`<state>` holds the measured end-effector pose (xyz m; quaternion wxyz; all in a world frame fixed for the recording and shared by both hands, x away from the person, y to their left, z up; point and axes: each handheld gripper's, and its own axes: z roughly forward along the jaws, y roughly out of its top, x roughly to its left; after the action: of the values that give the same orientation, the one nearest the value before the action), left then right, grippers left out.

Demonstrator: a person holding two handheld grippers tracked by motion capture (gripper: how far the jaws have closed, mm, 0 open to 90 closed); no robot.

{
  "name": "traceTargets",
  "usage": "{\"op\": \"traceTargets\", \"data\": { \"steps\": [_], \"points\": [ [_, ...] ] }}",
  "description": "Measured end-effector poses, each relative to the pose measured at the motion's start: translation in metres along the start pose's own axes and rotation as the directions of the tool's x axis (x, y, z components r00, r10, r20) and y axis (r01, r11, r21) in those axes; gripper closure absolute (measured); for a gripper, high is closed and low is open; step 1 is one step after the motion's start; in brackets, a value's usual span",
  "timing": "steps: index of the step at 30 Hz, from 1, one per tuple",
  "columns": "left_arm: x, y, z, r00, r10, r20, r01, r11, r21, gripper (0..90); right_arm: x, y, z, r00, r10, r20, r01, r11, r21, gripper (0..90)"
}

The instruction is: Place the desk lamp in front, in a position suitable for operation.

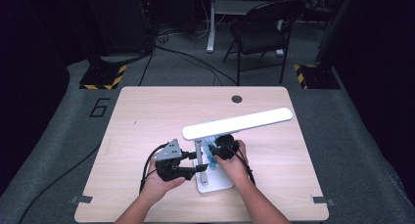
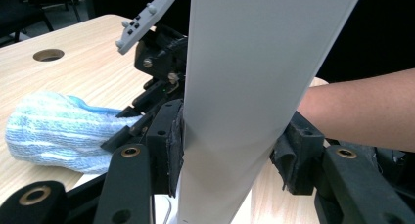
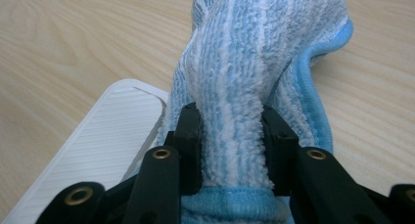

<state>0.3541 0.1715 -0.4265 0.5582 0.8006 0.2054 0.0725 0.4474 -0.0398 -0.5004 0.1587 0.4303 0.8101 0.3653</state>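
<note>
The blue striped cloth (image 3: 244, 82) is pinched by the right gripper (image 3: 230, 145) just beside the lamp's upright post (image 2: 244, 111), which is clamped by the left gripper (image 2: 230, 145).

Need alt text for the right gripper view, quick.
The right gripper is shut on a bunched blue-and-white striped cloth, its two black jaws pinching the fold. The cloth lies over the corner of a white ribbed lamp base on a light wooden table.

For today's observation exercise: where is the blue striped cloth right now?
In the high view the blue striped cloth lies near the table's middle, beside the desk lamp's post and under its white lamp head, pinched in the right gripper.
</note>
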Motion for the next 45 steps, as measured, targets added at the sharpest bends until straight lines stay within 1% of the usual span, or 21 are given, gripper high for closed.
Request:
{"op": "traceTargets", "data": {
  "steps": [1,4,5,6,8,11,13,15,17,20,23,26,27,31,32,34,39,41,42,44,45],
  "points": [
    [0.000,0.000,0.000,1.0000,0.000,0.001,0.000,1.0000,0.000,50.7,-0.001,-0.001,-0.001,0.9999,-0.008,-0.011,0.008,1.000,0.002,66.2],
    [0.000,0.000,0.000,1.0000,0.002,0.003,-0.002,1.0000,-0.002,50.6,0.000,-0.004,-0.005,0.9994,0.013,-0.031,-0.013,1.000,0.006,66.2],
    [0.000,-0.001,0.000,1.0000,0.000,0.003,0.000,1.0000,-0.003,50.7,0.000,-0.006,-0.006,0.9993,0.009,-0.036,-0.009,1.000,-0.001,66.2],
    [0.000,-0.001,0.000,1.0000,0.000,0.003,0.000,1.0000,-0.004,50.6,0.001,-0.008,-0.007,0.9995,0.006,-0.031,-0.006,1.000,-0.008,66.2],
    [0.000,-0.001,0.000,1.0000,0.000,0.002,0.000,1.0000,-0.003,50.7,0.002,-0.011,-0.010,0.9991,0.009,-0.041,-0.009,1.000,-0.010,66.2],
    [0.000,-0.001,0.000,1.0000,-0.001,0.003,0.001,1.0000,-0.004,50.6,0.004,-0.019,-0.016,0.9984,-0.017,-0.054,0.016,1.000,-0.015,66.2],
    [0.000,-0.001,0.000,1.0000,-0.002,0.004,0.002,1.0000,-0.005,50.6,0.006,-0.022,-0.019,0.9985,-0.019,-0.051,0.019,1.000,-0.013,66.2],
    [0.001,-0.001,0.000,1.0000,-0.003,0.008,0.003,1.0000,-0.003,50.6,0.008,-0.026,-0.024,0.9976,-0.027,-0.064,0.027,1.000,-0.011,66.2],
    [0.001,-0.001,0.000,1.0000,-0.003,0.007,0.003,1.0000,-0.004,50.5,0.010,-0.029,-0.027,0.9980,-0.023,-0.059,0.023,1.000,-0.011,66.2],
    [0.001,-0.001,0.000,1.0000,-0.003,0.005,0.003,1.0000,-0.007,50.6,0.013,-0.035,-0.032,0.9967,-0.048,-0.066,0.047,0.999,-0.016,66.2],
    [0.001,-0.001,0.000,1.0000,-0.002,0.007,0.002,1.0000,-0.004,50.5,0.016,-0.040,-0.037,0.9968,-0.048,-0.064,0.047,0.999,-0.017,66.2],
    [0.001,-0.001,0.000,1.0000,0.000,0.007,0.000,1.0000,-0.004,50.5,0.018,-0.047,-0.043,0.9953,-0.057,-0.078,0.056,0.998,-0.018,66.2],
    [0.001,-0.001,0.000,1.0000,0.000,0.007,0.000,1.0000,-0.004,50.5,0.019,-0.050,-0.046,0.9957,-0.053,-0.076,0.051,0.998,-0.025,66.2],
    [0.001,-0.001,0.000,1.0000,-0.003,0.008,0.003,1.0000,-0.007,50.5,0.023,-0.059,-0.054,0.9932,-0.072,-0.091,0.070,0.997,-0.026,66.2],
    [0.001,-0.002,0.000,1.0000,-0.003,0.007,0.003,1.0000,-0.009,50.5,0.024,-0.061,-0.056,0.9937,-0.064,-0.092,0.062,0.998,-0.028,66.2],
    [0.001,-0.002,-0.001,1.0000,-0.001,0.006,0.001,1.0000,-0.009,50.5,0.025,-0.064,-0.059,0.9931,-0.066,-0.097,0.064,0.998,-0.025,66.2],
    [0.003,-0.003,-0.004,0.9998,-0.015,0.011,0.015,0.9999,-0.007,50.3,0.029,-0.073,-0.068,0.9892,-0.082,-0.121,0.079,0.996,-0.027,66.2],
    [0.002,-0.003,-0.005,0.9997,-0.021,0.008,0.021,0.9998,-0.006,50.3,0.031,-0.077,-0.071,0.9884,-0.077,-0.131,0.075,0.997,-0.024,66.2],
    [0.003,-0.003,-0.006,0.9999,-0.012,0.005,0.012,0.9999,-0.002,50.3,0.031,-0.078,-0.073,0.9873,-0.088,-0.132,0.086,0.996,-0.025,66.2],
    [0.003,-0.004,-0.007,0.9998,-0.019,-0.001,0.019,0.9998,-0.003,50.3,0.033,-0.081,-0.076,0.9861,-0.097,-0.135,0.094,0.995,-0.028,66.2],
    [0.003,-0.004,-0.008,0.9998,-0.020,-0.003,0.020,0.9998,-0.006,50.3,0.035,-0.083,-0.078,0.9862,-0.087,-0.141,0.085,0.996,-0.022,66.2]
  ]
}}
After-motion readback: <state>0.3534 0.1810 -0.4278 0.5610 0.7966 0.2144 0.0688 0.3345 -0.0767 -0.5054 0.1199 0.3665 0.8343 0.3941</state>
